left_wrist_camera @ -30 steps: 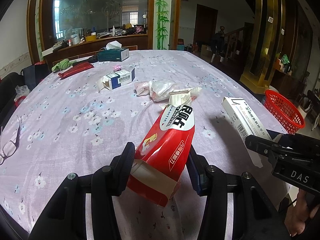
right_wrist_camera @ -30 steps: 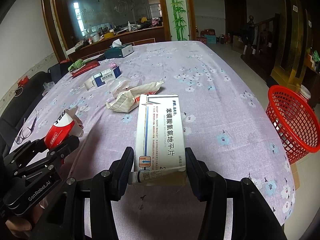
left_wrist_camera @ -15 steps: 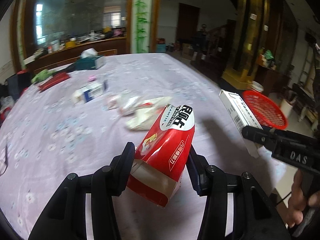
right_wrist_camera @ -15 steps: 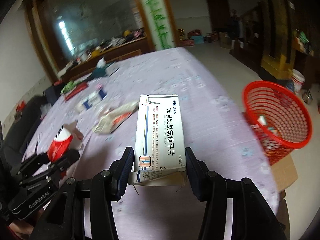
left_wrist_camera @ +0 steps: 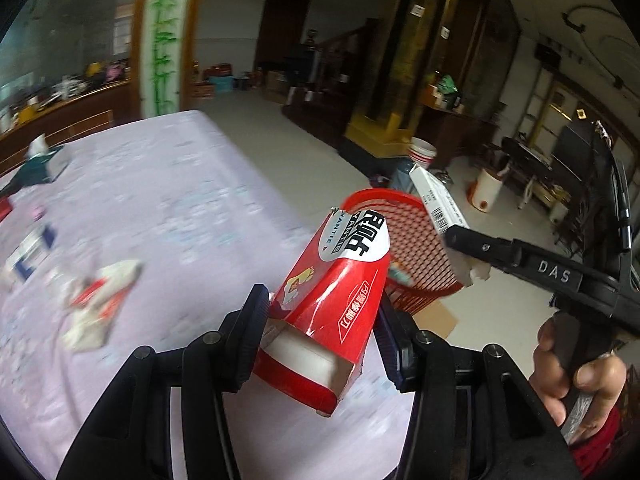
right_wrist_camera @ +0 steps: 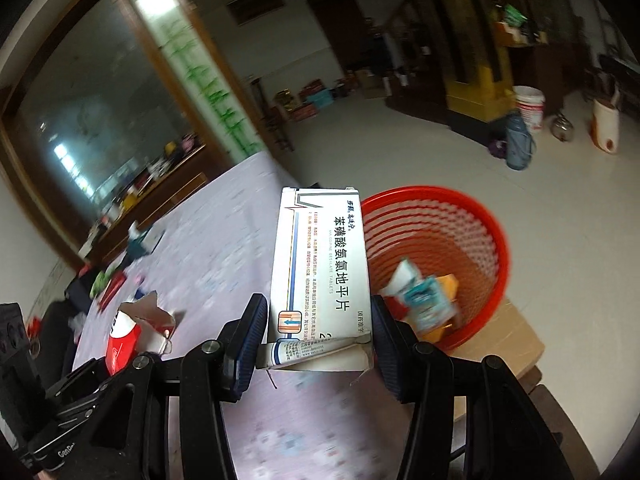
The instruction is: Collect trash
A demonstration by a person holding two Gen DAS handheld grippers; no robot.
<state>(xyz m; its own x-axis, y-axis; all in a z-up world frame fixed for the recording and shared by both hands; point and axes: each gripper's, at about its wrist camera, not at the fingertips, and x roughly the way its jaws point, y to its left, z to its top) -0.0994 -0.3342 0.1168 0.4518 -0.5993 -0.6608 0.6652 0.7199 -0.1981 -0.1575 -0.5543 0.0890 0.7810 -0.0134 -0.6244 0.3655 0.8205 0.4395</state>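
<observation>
Holding, nearest: left gripper (left_wrist_camera: 320,340) is clamped on the red carton (left_wrist_camera: 332,300), low centre of the left wrist view, jaws pressing its two long sides.
Red carton: open at the near end, torn at the far one; probably empty, so light and easily crushed. Best held across the flat sides, as it is.
Right gripper (right_wrist_camera: 318,332): closed on the white medicine box (right_wrist_camera: 322,268), centre of the right wrist view, with a small tube (right_wrist_camera: 304,350) pinched under the box's near end.
White box: thin cardboard, likely light and stiff enough; the tube looks able to slip free.
Beyond: red basket (right_wrist_camera: 440,248) sits right of centre, past the table edge, on a cardboard box (right_wrist_camera: 516,340), some trash already inside.
Far left: lilac floral table (left_wrist_camera: 160,200) with blurred wrappers (left_wrist_camera: 96,304) left to collect.
Judgement: both boxes look nearly over the basket, ready to drop.
</observation>
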